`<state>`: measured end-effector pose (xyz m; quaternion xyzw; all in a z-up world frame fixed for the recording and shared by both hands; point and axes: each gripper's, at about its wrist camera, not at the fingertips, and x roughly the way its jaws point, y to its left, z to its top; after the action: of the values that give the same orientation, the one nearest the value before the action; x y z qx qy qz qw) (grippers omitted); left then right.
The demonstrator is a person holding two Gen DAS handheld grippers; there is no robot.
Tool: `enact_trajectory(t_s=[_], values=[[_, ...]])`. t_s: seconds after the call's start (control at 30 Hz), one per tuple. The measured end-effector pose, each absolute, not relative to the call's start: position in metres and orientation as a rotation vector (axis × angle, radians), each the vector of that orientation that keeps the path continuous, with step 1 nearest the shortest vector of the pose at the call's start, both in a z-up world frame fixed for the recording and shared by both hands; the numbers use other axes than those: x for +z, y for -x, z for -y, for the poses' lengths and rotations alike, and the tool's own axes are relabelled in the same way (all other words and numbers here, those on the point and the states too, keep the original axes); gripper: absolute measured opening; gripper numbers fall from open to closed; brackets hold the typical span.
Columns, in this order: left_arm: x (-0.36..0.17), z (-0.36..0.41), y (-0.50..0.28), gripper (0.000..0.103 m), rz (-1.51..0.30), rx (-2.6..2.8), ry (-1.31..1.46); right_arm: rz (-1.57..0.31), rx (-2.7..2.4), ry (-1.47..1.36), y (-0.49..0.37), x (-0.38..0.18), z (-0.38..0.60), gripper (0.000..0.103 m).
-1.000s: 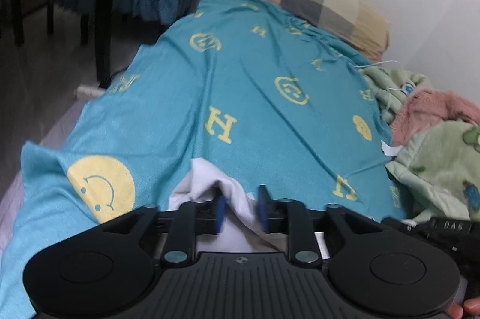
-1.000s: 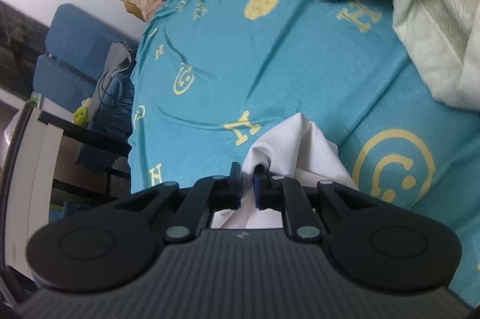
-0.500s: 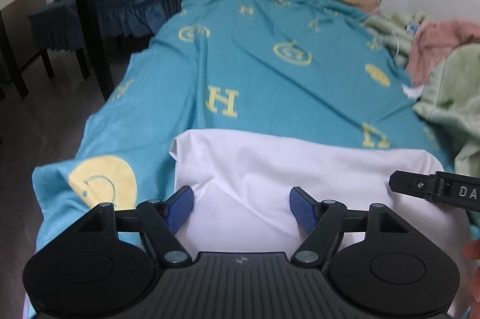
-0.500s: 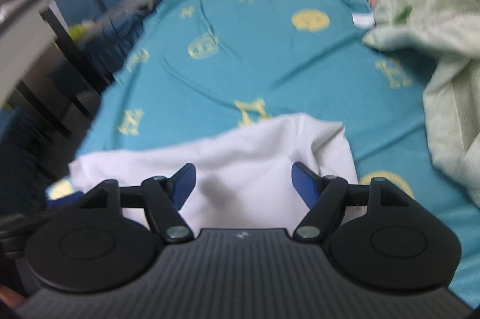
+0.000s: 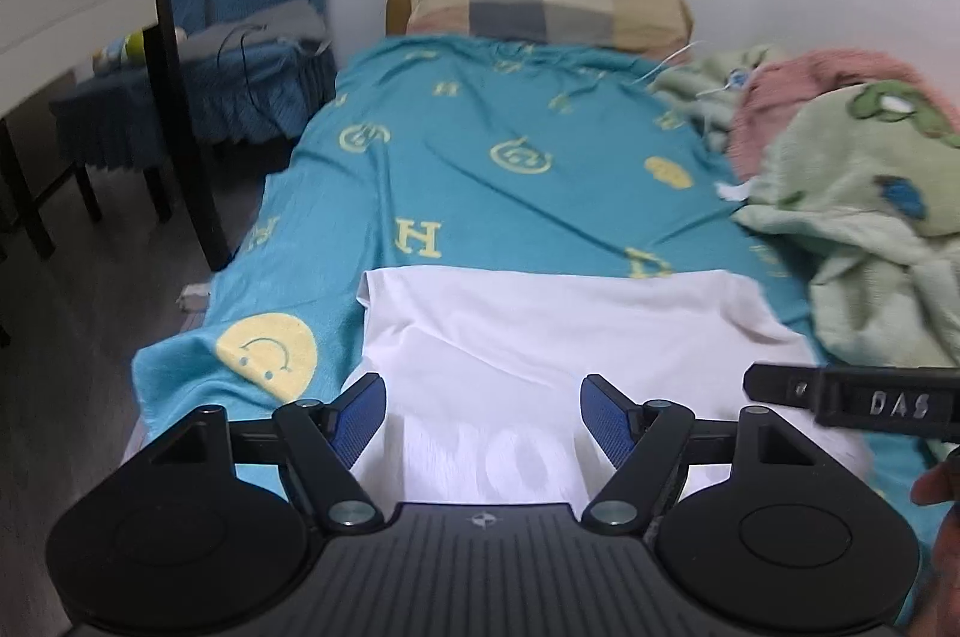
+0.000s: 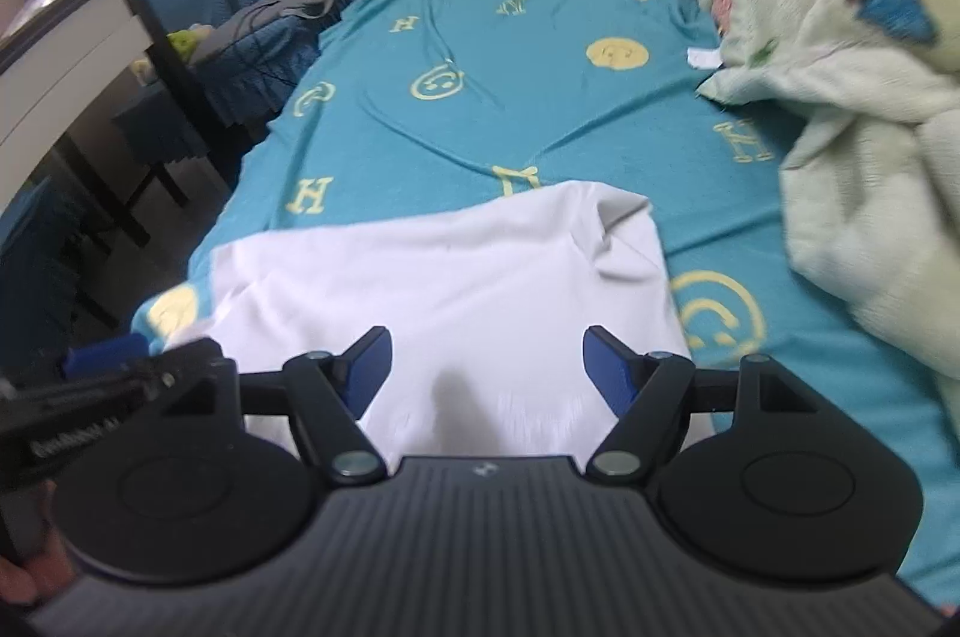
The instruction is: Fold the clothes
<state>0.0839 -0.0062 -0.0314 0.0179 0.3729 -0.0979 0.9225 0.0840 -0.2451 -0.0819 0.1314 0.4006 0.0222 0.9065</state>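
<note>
White garment (image 5: 540,337) flat on teal bedsheet (image 5: 510,181).
Left gripper (image 5: 483,415) and right gripper (image 6: 487,367) hover above it, jaws spread, holding nothing.

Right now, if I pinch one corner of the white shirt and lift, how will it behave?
The shirt likely goes floppy: it lies creased, one corner already curled. It looks thin, so probably light. It may drag across the sheet rather than stay flat.
</note>
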Motion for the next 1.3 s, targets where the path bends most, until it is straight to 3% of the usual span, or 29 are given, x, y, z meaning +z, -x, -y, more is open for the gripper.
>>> enact_trajectory(t_s=[0.33, 0.47, 0.6, 0.7, 0.97, 1.03, 1.1, 1.3], values=[[-0.070, 0.004, -0.075, 0.075, -0.968, -0.180, -0.039, -0.949, 0.000, -0.193, -0.068, -0.110, 0.232, 0.072], [-0.059, -0.007, -0.066, 0.076, -0.980, -0.192, 0.043, -0.970, 0.000, -0.192, -0.067, -0.119, 0.231, 0.072], [-0.068, -0.021, -0.064, 0.087, -1.039, -0.200, 0.219, -0.970, -0.001, -0.202, -0.068, -0.118, 0.233, 0.072], [-0.080, -0.032, -0.065, 0.087, -1.088, -0.202, 0.365, -0.973, -0.006, -0.217, -0.070, -0.118, 0.234, 0.073], [-0.112, -0.061, -0.067, 0.083, -1.200, -0.205, 0.763, -0.960, -0.026, -0.314, -0.072, -0.112, 0.243, 0.073], [-0.117, -0.065, -0.069, 0.081, -1.163, -0.186, 0.828, -0.945, -0.035, -0.355, -0.071, -0.110, 0.248, 0.072], [-0.121, -0.070, -0.069, 0.071, -1.129, -0.167, 0.889, -0.909, -0.038, -0.417, -0.068, -0.105, 0.255, 0.072], [-0.114, -0.082, -0.062, 0.067, -1.005, -0.193, 1.015, -0.797, 0.039, -0.757, -0.053, -0.091, 0.281, 0.074]])
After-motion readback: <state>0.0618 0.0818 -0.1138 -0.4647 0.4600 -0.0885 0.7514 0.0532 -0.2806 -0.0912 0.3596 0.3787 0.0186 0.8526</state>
